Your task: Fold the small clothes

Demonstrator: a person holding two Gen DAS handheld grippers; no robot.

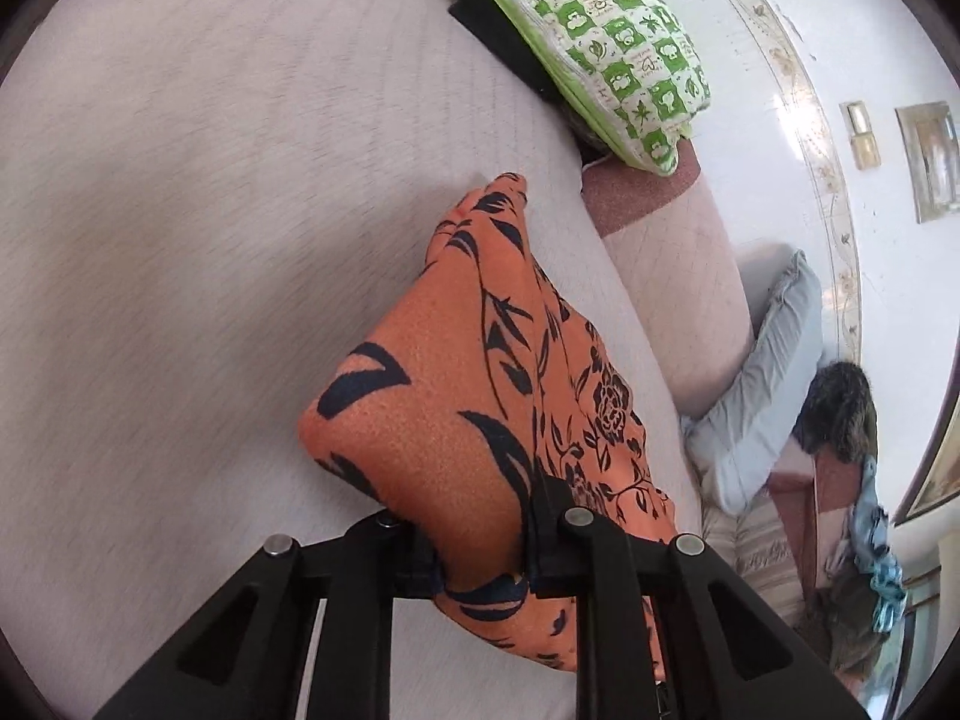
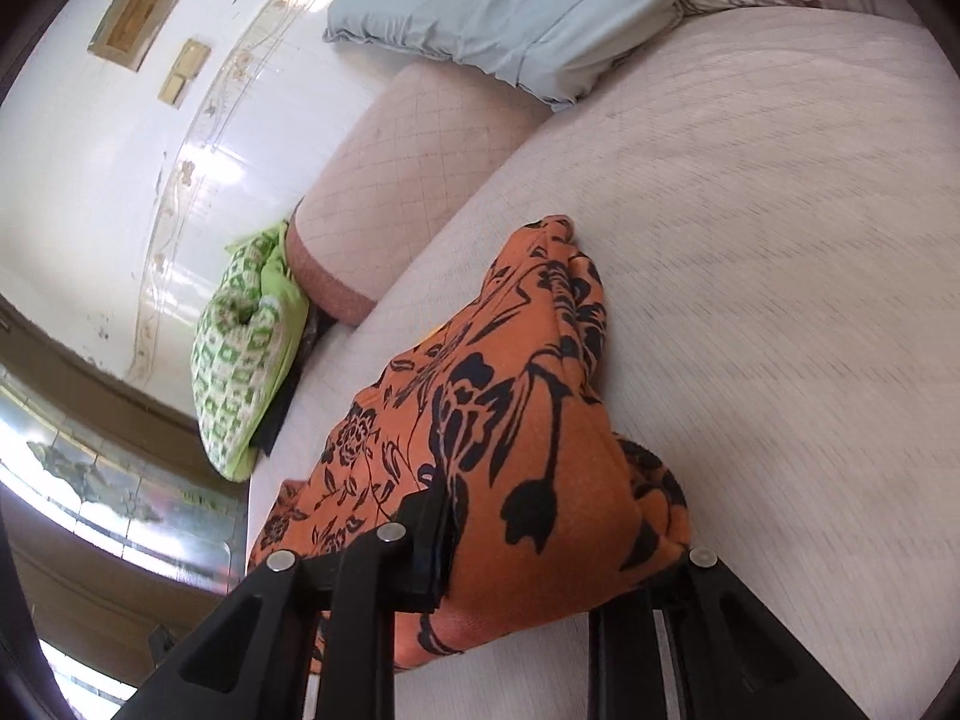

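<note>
An orange garment with a black floral print (image 1: 474, 396) is held up over the pale quilted sofa seat (image 1: 210, 240). My left gripper (image 1: 480, 552) is shut on one end of it, the cloth bunched between its black fingers. My right gripper (image 2: 540, 564) is shut on the other end of the same garment (image 2: 516, 420), which drapes forward from the fingers onto the sofa seat (image 2: 750, 210). The right finger of the right gripper is hidden under the cloth.
A green-and-white patterned cushion (image 1: 606, 42) lies at the sofa's end, with a dark cloth (image 1: 492, 30) under it. A light blue pillow (image 2: 510, 6) leans at the pink backrest (image 2: 414, 150). A white tiled wall (image 2: 120, 168) stands behind.
</note>
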